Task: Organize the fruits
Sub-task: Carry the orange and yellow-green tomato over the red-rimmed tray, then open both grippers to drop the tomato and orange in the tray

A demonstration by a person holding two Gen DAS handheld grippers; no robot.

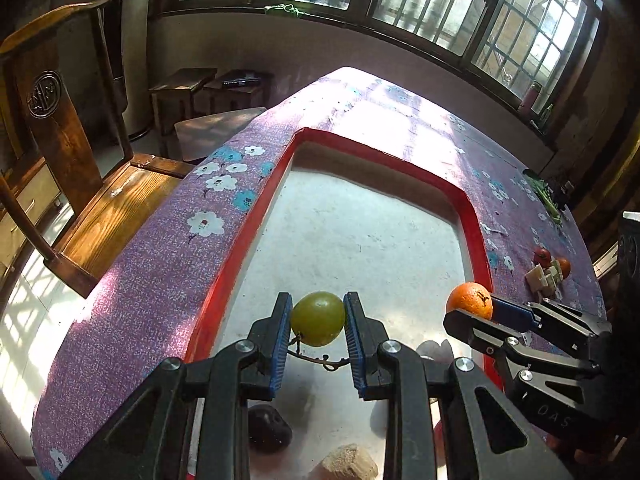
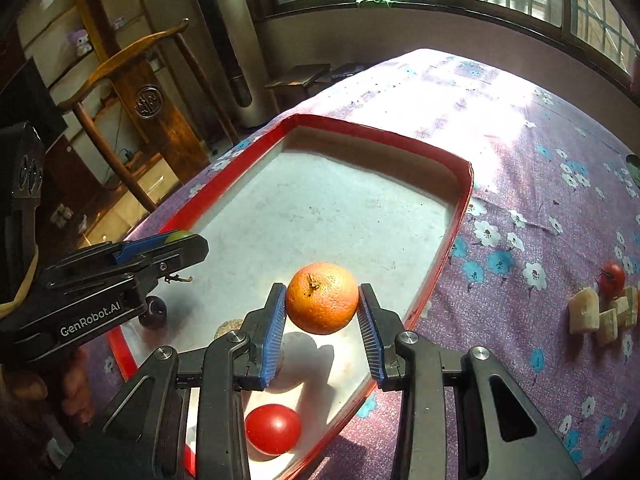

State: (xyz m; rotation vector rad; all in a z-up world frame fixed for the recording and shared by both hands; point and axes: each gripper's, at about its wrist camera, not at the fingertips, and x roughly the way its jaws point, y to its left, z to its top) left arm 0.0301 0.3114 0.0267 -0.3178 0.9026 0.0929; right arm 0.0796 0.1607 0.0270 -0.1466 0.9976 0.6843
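we carry fruit over the red-rimmed tray (image 1: 256, 216): left gripper (image 1: 318, 320) pinching a green grape (image 1: 318, 318), right gripper (image 2: 322, 304) pinching an orange (image 2: 322, 298), mid-frame. next we'd lower and release both.

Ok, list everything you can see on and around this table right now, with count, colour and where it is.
green grape: one, green, with stem, held over the tray
orange: one, orange, held over the tray
tray: one, red rim, white floor, on the table
red fruit: one, red, near corner of the tray
dark fruit: one, dark purple, in the tray
tan lump: one, brownish, in the tray
small tomatoes: two, red, on the cloth right of the tray
pale cubes: several, cream, beside the tomatoes
tablecloth: one, purple, floral
chair: one, wooden, left of the table
left gripper: shut on the grape
right gripper: shut on the orange
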